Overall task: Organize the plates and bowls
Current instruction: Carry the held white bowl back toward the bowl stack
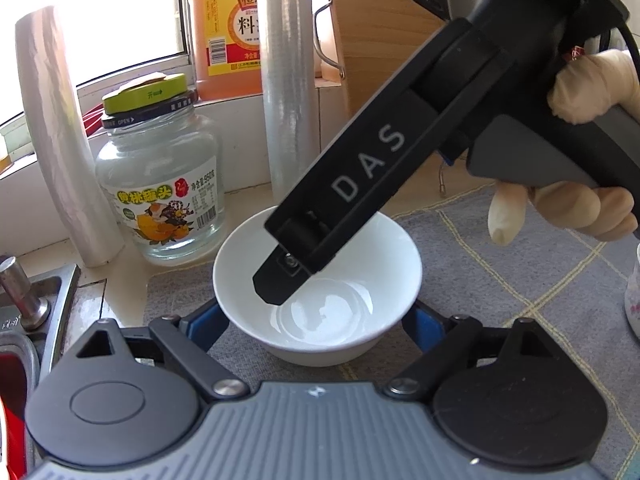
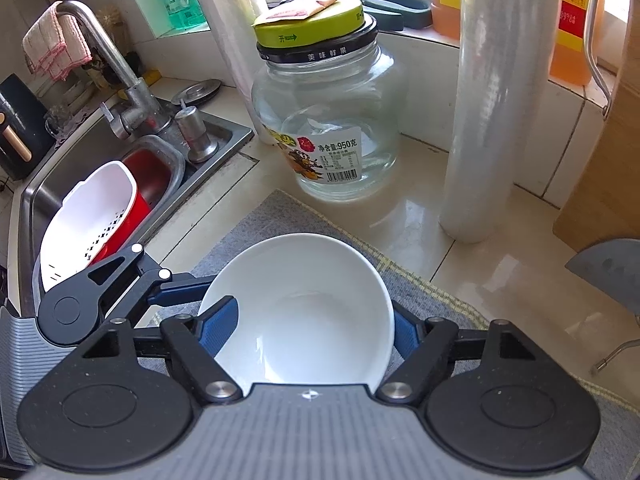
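A white bowl (image 1: 320, 304) (image 2: 304, 312) sits upright on a grey checked mat (image 1: 500, 272). My left gripper (image 1: 312, 314) reaches around it, and its blue pads (image 1: 204, 328) lie against the outer wall on both sides. In the right wrist view, one left finger (image 2: 180, 288) shows at the bowl's left side. My right gripper (image 2: 316, 312), held by a gloved hand (image 1: 580, 92), points steeply down onto the same bowl. One black finger (image 1: 288, 268) dips past the rim. Its left pad (image 2: 220, 328) lies across the rim, and the right pad sits outside the right wall.
A glass jar with a green lid (image 1: 160, 188) (image 2: 328, 120) and two upright film rolls (image 1: 288, 80) (image 2: 484, 120) stand just behind the bowl. The sink (image 2: 80, 184) on the left holds a white colander (image 2: 92, 216). An orange bottle (image 1: 224, 28) is on the sill, a wooden board (image 2: 600, 184) at right.
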`<state>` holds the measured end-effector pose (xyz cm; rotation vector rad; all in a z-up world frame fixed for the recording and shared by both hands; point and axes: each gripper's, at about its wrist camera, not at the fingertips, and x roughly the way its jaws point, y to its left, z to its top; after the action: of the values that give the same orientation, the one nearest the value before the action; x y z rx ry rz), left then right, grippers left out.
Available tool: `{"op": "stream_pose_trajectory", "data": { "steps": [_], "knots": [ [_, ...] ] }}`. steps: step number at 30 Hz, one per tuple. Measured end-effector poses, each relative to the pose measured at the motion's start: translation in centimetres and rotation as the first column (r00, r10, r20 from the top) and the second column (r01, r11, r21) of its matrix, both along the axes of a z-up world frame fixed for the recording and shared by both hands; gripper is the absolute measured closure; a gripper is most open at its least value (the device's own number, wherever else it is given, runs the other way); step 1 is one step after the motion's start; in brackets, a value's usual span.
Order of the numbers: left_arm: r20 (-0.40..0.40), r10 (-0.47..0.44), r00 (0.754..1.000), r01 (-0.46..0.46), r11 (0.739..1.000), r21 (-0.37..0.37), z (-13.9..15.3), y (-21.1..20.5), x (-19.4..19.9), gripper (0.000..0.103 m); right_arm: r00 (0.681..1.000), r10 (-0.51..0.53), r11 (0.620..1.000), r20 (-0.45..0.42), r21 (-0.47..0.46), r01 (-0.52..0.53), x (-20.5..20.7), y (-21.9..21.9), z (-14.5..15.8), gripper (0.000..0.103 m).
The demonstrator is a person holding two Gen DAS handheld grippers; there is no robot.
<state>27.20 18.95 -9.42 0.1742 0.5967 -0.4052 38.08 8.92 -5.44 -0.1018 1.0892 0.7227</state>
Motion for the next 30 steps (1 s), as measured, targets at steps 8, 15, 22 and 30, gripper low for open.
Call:
{"op": "stream_pose_trajectory", "data": {
  "steps": [8, 15, 22, 30],
  "knots": [
    [-0.011, -0.025, 1.000, 0.025, 1.000, 0.017, 1.3, -0.4, -1.3, 0.011, 1.000, -0.003, 1.000, -0.002, 0.007, 0.003, -1.5, -0.6, 1.1, 0.020],
    [-0.028, -0.055, 0.998, 0.056, 0.998, 0.025, 2.8, -1.2, -3.3, 0.011, 1.000, -0.008, 1.000, -0.006, 0.010, 0.008, -3.6, -1.4, 2.5, 0.020],
    [-0.031, -0.080, 0.996, 0.082, 0.996, 0.036, 4.4, -1.9, -5.7, 0.011, 1.000, -0.003, 1.000, 0.010, 0.020, 0.003, -6.3, -2.5, 4.2, 0.020],
    [-0.023, -0.112, 0.993, 0.113, 0.992, 0.049, 5.8, -3.2, -8.3, 0.011, 1.000, -0.010, 1.000, 0.026, 0.029, 0.009, -9.0, -4.1, 5.6, 0.020]
  ]
}}
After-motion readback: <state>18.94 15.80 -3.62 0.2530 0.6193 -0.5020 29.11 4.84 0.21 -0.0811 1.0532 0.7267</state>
